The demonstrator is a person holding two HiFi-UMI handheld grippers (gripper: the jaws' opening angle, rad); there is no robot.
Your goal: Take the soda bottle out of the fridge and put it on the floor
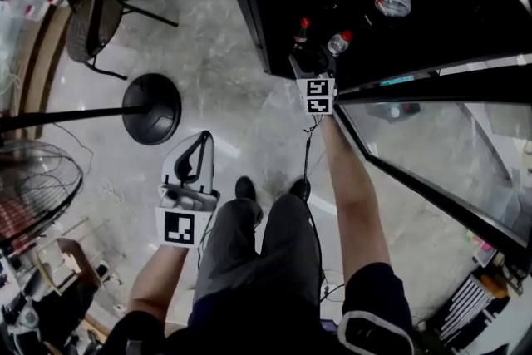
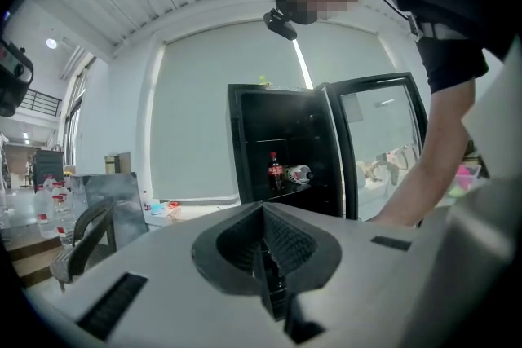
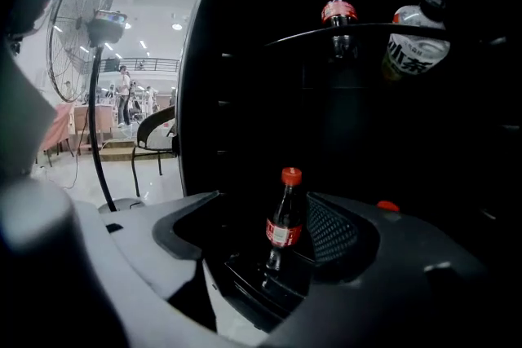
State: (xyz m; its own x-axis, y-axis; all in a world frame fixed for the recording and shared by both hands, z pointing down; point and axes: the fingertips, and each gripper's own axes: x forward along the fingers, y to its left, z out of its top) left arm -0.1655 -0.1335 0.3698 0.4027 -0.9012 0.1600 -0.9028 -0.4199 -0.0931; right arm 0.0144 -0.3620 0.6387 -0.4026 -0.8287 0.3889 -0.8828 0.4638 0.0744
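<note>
Right claw (image 3: 261, 228), jaws apart, flanks the soda bottle (image 3: 285, 218) inside the fridge (image 3: 245, 53).

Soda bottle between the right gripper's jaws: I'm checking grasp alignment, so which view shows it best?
The right gripper view: the soda bottle stands upright, whole, between the right gripper and its open jaws. The head view shows only its top from above. The left gripper view shows the fridge far off; this bottle can't be made out there.
</note>
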